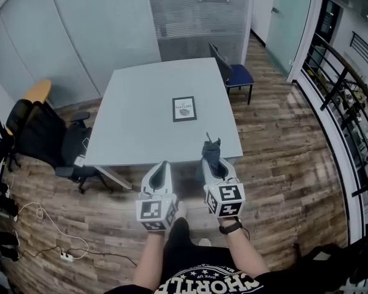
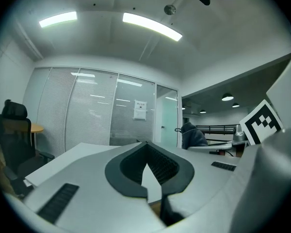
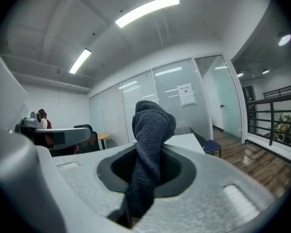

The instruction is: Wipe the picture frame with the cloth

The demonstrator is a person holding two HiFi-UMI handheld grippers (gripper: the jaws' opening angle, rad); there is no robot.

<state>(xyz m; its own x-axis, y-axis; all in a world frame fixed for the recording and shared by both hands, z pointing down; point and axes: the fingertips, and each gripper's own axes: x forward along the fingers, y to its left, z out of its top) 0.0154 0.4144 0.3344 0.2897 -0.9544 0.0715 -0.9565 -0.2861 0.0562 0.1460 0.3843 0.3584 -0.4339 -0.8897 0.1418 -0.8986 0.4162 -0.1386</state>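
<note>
I have the right gripper [image 3: 149,149] closed on the dark grey knitted cloth [image 3: 153,123]. Its jaws pinch the cloth low down, and a thick bunched fold stands up past the tips. The left gripper [image 2: 146,143] has its jaws together at the tips, with nothing between them.

The small black-edged picture frame with a white mount [image 1: 184,109] lies flat on the pale grey rectangular bench [image 1: 141,103], roughly at its middle. Both grippers are held on my side of the frame, short of the bench's near edge and well apart from the frame. The right one is slightly closer to it. I judge that wiping has not begun and the reach across to the frame comes first.

My main worry is the frame itself. It looks light and nothing pins it, so a firm stroke could push it along the bench instead of cleaning it. I would probably need the left gripper to steady one edge.

The cloth may also fail me. Only a narrow part of it is pinched, so dragging it over the frame could tug it loose or fold it back. If it folds back, the hard jaw tips could meet the frame's face and scratch it. Coming down too steeply would make that more likely.
</note>
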